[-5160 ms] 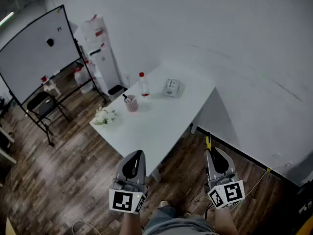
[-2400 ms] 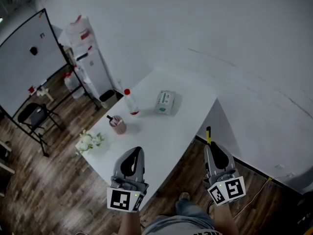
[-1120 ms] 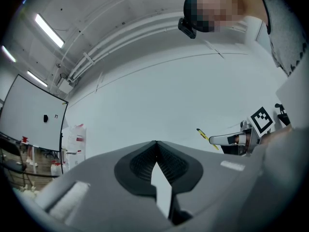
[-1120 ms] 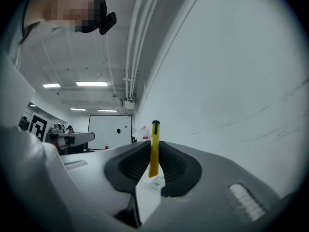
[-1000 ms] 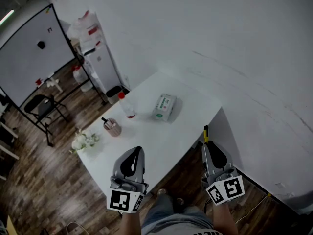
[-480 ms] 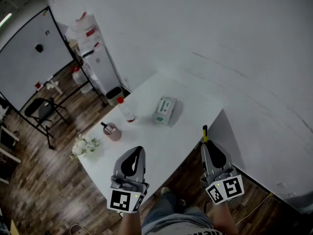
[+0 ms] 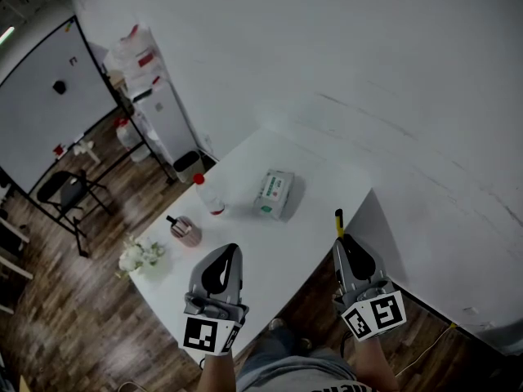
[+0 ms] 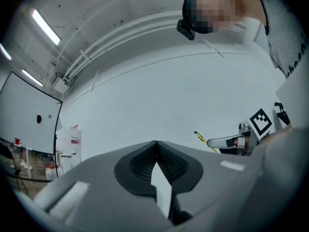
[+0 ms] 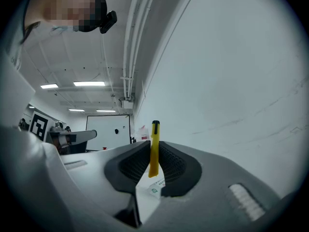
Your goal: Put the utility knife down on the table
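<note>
**Utility knife held in the right gripper, near the table, not yet put down.**

The right gripper (image 7: 341, 243) is closed on the yellow utility knife (image 9: 154, 135), which sticks out of the jaws toward 12 o'clock with its dark end up. The left gripper (image 8: 156, 145) has its jaws together, with nothing between them. In the head view the white table (image 7: 282, 247) lies at about 10 o'clock from the right gripper, which hangs just beside the table's right edge. On the table stand a tissue pack (image 7: 274, 193), a bottle (image 7: 206, 194), a pink cup (image 7: 185, 230) and white flowers (image 7: 135, 258), all at 10 to 11 o'clock. I judge that only the approach is done. What is left is to bring the knife over the free near part of the tabletop, lower it and open the jaws.
</note>
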A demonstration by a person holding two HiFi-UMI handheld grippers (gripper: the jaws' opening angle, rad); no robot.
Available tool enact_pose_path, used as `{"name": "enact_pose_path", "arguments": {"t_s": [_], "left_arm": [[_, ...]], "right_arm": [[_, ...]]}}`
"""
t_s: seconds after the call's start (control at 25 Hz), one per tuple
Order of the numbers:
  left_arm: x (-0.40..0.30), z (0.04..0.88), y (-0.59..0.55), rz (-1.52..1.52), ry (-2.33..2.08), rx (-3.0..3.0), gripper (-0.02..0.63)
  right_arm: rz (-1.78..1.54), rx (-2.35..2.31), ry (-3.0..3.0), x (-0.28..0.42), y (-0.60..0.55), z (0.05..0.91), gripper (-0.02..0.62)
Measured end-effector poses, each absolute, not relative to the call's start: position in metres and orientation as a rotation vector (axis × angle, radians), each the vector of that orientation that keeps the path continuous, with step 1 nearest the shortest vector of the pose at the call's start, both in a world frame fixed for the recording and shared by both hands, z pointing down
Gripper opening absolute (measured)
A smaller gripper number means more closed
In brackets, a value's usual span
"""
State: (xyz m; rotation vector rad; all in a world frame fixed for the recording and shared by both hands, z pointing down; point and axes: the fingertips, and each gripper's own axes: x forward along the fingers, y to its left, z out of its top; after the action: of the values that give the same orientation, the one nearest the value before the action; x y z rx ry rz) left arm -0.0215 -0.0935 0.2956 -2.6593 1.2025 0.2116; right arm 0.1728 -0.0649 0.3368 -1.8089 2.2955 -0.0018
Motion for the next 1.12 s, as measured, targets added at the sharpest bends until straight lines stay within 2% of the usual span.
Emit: {"name": "enact_pose_path", "arguments": {"t_s": [1.12], "left_arm": [[-0.044,0.319,-0.173,0.202,1.190,-2.736,0.017]], "right_arm": [[-0.059,-1.862,2.294,0.148,-0.135,0.347,0.054]]}}
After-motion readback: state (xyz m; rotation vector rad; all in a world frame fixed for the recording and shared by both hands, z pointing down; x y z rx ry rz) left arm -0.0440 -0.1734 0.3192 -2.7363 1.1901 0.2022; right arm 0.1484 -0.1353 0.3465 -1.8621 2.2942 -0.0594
